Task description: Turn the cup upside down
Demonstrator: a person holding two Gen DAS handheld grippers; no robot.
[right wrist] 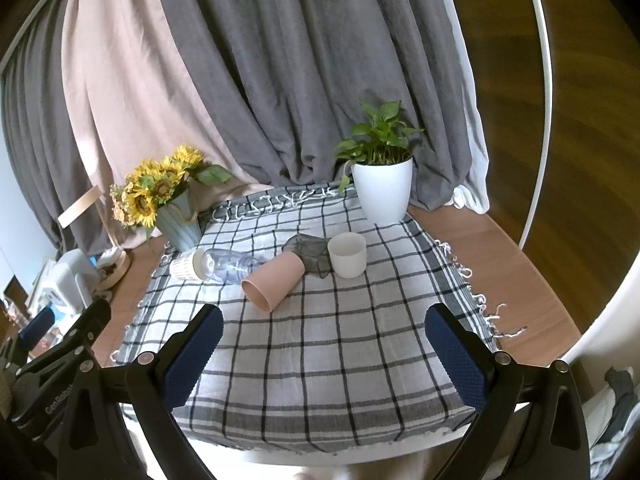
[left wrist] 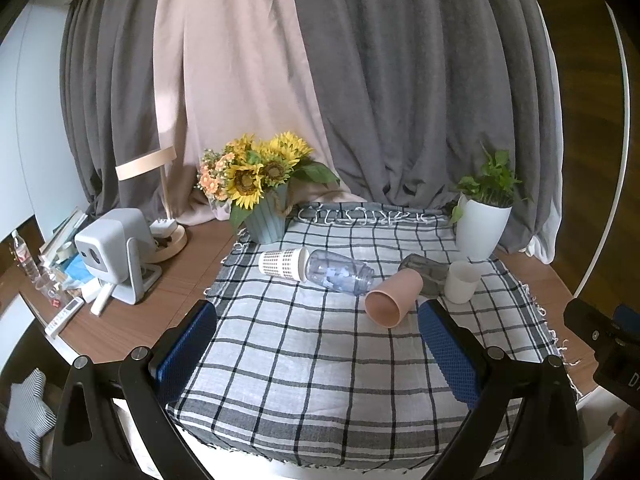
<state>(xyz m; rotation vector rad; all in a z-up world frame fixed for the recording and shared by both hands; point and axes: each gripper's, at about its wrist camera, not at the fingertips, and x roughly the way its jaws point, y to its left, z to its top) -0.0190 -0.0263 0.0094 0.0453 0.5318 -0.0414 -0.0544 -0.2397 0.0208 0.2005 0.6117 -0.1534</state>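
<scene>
A pink cup (left wrist: 394, 298) (right wrist: 273, 279) lies on its side on the checked cloth (left wrist: 320, 360) (right wrist: 328, 352), mouth toward me. A white cup (left wrist: 462, 282) (right wrist: 347, 254) stands upright to its right. A grey translucent cup (left wrist: 426, 270) (right wrist: 310, 252) lies on its side behind them. A clear bottle with a white patterned cap (left wrist: 316, 269) (right wrist: 218, 266) lies to the left. My left gripper (left wrist: 318, 326) is open and empty, above the near cloth. My right gripper (right wrist: 324, 330) is open and empty, short of the pink cup.
A sunflower pot (left wrist: 264, 188) (right wrist: 168, 200) stands at the cloth's back left, a white plant pot (left wrist: 482, 220) (right wrist: 382, 184) at the back right. A white projector (left wrist: 116, 254), a lamp base (left wrist: 170, 240) and clutter sit left. Curtains hang behind.
</scene>
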